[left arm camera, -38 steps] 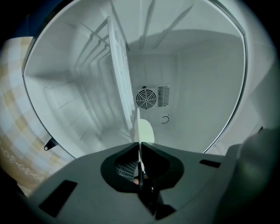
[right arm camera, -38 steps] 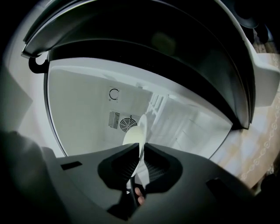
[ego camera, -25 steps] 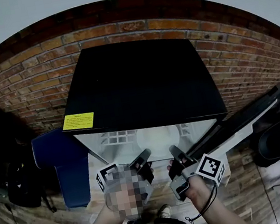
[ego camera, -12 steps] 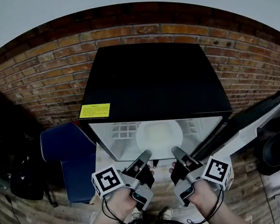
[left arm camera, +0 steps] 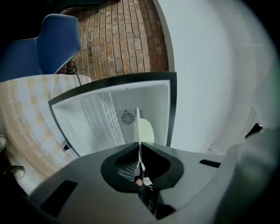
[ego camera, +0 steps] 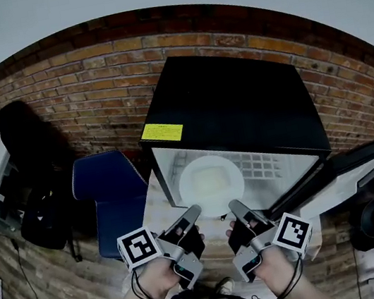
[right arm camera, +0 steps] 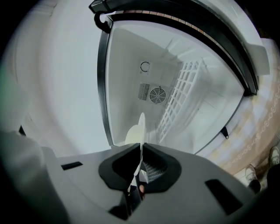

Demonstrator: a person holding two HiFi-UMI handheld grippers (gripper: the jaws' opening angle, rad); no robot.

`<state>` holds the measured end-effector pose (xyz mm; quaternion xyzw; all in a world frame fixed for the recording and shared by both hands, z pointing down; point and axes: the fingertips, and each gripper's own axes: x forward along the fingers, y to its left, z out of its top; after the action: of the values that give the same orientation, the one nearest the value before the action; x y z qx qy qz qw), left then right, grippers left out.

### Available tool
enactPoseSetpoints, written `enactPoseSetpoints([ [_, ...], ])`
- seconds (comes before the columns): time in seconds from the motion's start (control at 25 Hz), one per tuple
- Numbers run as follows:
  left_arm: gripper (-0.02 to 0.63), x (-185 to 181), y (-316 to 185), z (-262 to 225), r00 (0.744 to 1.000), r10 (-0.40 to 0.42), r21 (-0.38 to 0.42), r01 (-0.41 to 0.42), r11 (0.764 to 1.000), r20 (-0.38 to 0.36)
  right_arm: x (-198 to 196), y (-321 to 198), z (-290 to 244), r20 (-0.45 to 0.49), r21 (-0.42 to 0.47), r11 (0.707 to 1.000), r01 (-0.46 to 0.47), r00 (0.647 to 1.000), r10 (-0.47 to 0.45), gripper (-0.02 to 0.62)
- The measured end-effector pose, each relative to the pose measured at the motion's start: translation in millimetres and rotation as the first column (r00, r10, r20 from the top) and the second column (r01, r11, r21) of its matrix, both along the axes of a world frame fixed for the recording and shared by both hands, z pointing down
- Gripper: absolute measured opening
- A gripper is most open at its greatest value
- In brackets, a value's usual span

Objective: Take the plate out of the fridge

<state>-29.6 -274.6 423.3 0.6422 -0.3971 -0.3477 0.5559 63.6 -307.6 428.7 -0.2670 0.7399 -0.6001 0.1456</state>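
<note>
A round white plate [ego camera: 211,182] hangs at the open front of the black fridge [ego camera: 237,108], held level by its near rim. My left gripper [ego camera: 195,212] is shut on the rim's left side and my right gripper [ego camera: 233,206] on its right side. In the left gripper view the plate [left arm camera: 139,129] stands as a thin edge pinched in my left gripper [left arm camera: 140,148]. The right gripper view shows the same plate edge [right arm camera: 140,129] clamped in my right gripper [right arm camera: 141,148]. Behind it lies the white fridge interior [right arm camera: 131,74] with a wire shelf [right arm camera: 179,98].
The fridge door [ego camera: 351,165] hangs open at the right. A blue chair [ego camera: 109,195] stands left of the fridge, before the brick wall [ego camera: 70,94]. A patterned cloth [left arm camera: 22,118] lies below the fridge. A yellow sticker [ego camera: 162,132] marks the fridge top.
Both grippers have risen and drawn back with the plate, which now shows more fully at the fridge's mouth. In the head view the fridge has shifted to the right.
</note>
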Motion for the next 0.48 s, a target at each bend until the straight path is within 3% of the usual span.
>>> enactPoseSetpoints([
  [0.48,0.031,-65,56,-6,0.985,-0.169,0.023,0.168,0.986,0.02,-74,40,-4,0.0,0.01,0.98,0.2,0.98,-0.201,0.037],
])
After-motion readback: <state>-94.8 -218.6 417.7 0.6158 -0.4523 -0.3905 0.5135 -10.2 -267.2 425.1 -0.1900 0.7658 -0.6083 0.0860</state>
